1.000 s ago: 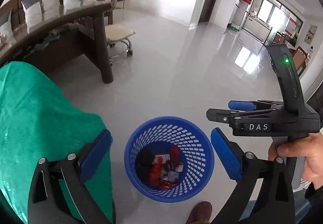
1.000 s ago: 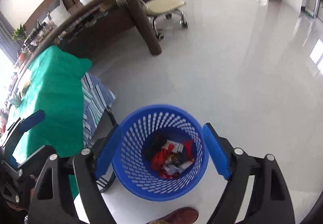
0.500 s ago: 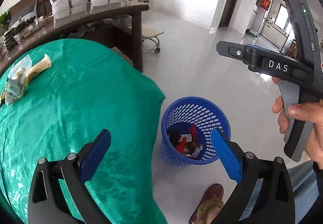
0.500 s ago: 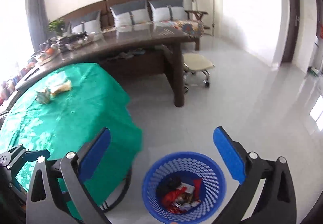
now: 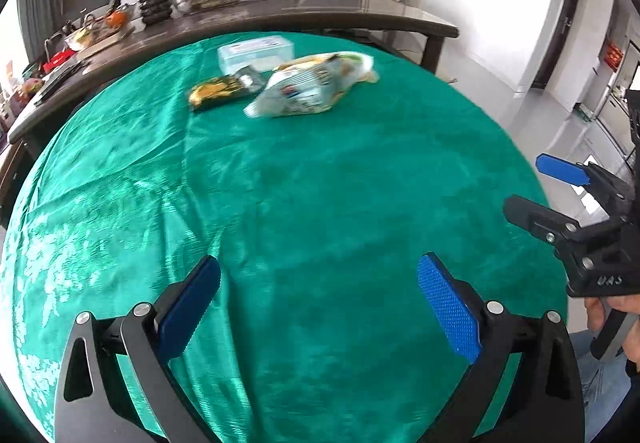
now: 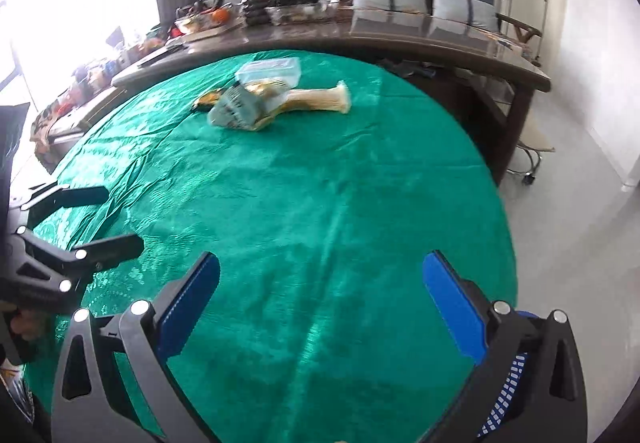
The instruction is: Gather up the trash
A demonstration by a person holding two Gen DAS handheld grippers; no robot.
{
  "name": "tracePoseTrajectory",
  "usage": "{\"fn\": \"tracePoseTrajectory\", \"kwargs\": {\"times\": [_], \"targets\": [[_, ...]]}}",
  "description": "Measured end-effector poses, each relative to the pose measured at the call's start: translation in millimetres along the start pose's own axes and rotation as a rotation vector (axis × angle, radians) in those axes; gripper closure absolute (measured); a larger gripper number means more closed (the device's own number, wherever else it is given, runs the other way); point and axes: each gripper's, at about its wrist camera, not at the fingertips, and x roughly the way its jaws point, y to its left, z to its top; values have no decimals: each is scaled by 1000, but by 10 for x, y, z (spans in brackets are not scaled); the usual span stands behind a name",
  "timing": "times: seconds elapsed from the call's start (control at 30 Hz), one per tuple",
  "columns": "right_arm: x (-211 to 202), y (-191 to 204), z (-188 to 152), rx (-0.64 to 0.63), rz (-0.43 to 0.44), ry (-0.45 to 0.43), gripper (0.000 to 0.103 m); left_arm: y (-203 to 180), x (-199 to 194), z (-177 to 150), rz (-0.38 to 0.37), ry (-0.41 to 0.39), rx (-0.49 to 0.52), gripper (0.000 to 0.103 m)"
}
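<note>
Both claws hang wide and hold nothing: the left claw (image 5: 318, 307) and the right claw (image 6: 320, 307) hover over the near part of the green surface (image 5: 320, 183). The trash, a pale snack bag (image 5: 308, 85) and a dark wrapper (image 5: 218, 91), lies at the far side, beside a clear box (image 5: 256, 53) whose content I cannot tell. The thin bag may slip or tear if pinched at its edge. The blue basket (image 6: 506, 395) peeks low right.

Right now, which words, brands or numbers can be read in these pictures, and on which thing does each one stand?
"DAS": on the body of the right tool, seen from the left wrist, blurred.
White snack bag: print too blurred to read.
Dark yellow packet: print unreadable.
Red sign by the far doorway: unreadable.
</note>
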Motion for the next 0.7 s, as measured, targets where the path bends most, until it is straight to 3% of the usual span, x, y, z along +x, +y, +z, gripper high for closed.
{"fn": "tracePoseTrajectory", "kwargs": {"times": [0.17, 0.33, 0.4, 0.7], "targets": [[173, 224, 9, -59, 11, 39, 5, 455, 97, 9, 40, 27, -20, 5], [260, 259, 10, -58, 15, 75, 5, 673, 231, 66, 68, 35, -7, 4], [310, 258, 2, -54, 13, 108, 5, 670, 229, 50, 71, 33, -6, 4], [316, 268, 3, -48, 7, 110, 5, 663, 240, 54, 73, 33, -4, 4]]}}
